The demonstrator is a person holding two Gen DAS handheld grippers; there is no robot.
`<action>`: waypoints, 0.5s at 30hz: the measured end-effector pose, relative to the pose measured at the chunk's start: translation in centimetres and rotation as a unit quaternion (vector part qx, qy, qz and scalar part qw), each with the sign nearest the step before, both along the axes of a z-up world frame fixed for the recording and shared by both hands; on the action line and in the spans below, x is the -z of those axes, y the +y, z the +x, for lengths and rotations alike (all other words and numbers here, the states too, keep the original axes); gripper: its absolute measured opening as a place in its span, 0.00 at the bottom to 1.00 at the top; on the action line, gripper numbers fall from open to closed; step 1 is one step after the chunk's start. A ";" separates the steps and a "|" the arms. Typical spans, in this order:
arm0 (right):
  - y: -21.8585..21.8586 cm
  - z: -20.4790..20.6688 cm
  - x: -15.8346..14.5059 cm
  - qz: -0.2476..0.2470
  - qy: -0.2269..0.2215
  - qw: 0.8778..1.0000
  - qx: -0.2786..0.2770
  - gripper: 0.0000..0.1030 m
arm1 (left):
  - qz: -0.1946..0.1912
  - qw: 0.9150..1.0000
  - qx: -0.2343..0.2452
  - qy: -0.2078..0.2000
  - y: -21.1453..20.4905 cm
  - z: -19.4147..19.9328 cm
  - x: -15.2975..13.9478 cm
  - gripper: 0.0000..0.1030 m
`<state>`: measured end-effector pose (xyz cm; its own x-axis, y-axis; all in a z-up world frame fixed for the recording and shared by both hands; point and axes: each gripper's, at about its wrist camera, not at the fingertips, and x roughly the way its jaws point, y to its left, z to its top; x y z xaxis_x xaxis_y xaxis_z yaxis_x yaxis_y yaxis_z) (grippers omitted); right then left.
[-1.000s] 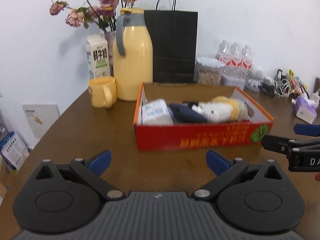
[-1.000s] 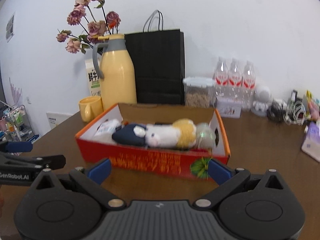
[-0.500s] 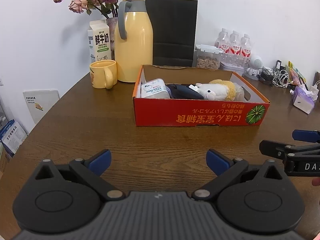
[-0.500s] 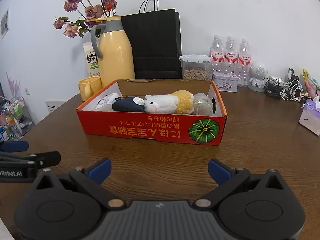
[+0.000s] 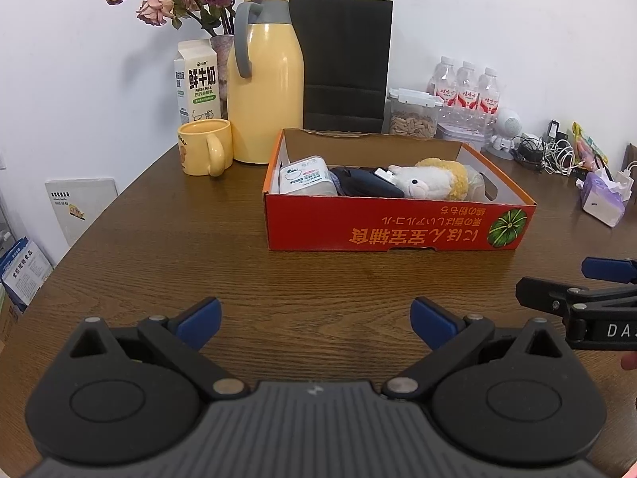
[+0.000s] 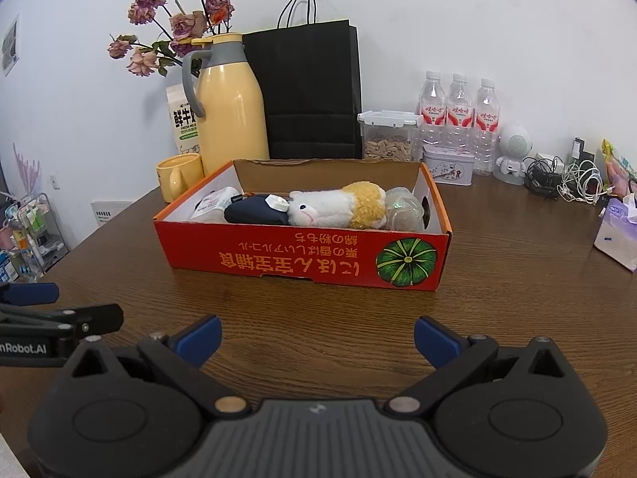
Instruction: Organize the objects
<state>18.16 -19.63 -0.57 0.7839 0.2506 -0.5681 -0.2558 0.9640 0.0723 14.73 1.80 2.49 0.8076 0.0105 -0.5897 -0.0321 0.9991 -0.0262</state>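
Both my claws empty, jaws spread wide. Left gripper [image 5: 314,318] sits bottom center of left wrist view; right gripper [image 6: 316,336] bottom center of right wrist view. Both hover over bare wooden table [image 5: 159,247], short of the red box [image 5: 398,223], not touching anything.

Box is mid-frame, slightly right in left view, centered in right view. Shallow cardboard tray, open top, pumpkin print on the front wall. Contents in a row, left to right in frame:
- white pack [image 5: 305,175] at the left end, looks like wipes/tissue, prob soft and light, plastic skin maybe slippery.
- dark navy pouch [image 6: 256,209] next, touching the pack and the toy. Soft fabric, will sag; small white tag on top.
- plush toy [image 6: 338,207], white and yellow, lying on its side. Very light, squashy, not fragile. I'd pinch across the body mid-section, fur compresses so close well in.
- clear wrapped item [image 6: 404,213] at the right end, against the side wall. Can't tell what's inside; crinkly film, grip may slide.

Everything looks already in the box, packed snug, so task seems near done or at a pause. If the box itself gets moved: cardboard, light, walls flex, so take opposite short walls w/ both claws; side cut-out handle visible on the right wall.

Behind the box: yellow thermos [image 5: 264,79], yellow mug [image 5: 205,145], black paper bag [image 5: 344,59]. Well apart from my claws.
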 end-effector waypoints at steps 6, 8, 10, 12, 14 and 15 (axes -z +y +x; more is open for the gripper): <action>-0.1 0.1 0.0 0.000 0.001 1.000 0.002 1.00 | 0.000 1.000 0.000 0.000 -0.1 0.0 0.0 1.00; -0.1 0.1 0.0 0.000 0.001 1.000 0.002 1.00 | 0.000 1.000 0.000 0.000 0.0 0.0 0.0 1.00; -0.1 0.1 0.0 0.000 0.001 1.000 0.002 1.00 | 0.001 1.000 0.000 0.000 -0.1 0.0 0.0 1.00; -0.1 0.1 0.0 0.000 0.001 1.000 0.002 1.00 | 0.001 1.000 -0.001 0.000 -0.1 0.0 0.0 1.00; -0.1 0.1 0.0 0.000 0.001 1.000 0.002 1.00 | 0.001 1.000 -0.002 0.001 -0.2 0.0 0.1 1.00; -0.1 0.1 0.0 0.000 0.001 1.000 0.002 1.00 | 0.001 1.000 -0.002 0.001 -0.2 0.0 0.1 1.00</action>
<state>18.24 -19.73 -0.59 0.7840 0.2480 -0.5691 -0.2522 0.9649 0.0731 14.74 1.64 2.35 0.8067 0.0142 -0.5908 -0.0352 0.9991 -0.0241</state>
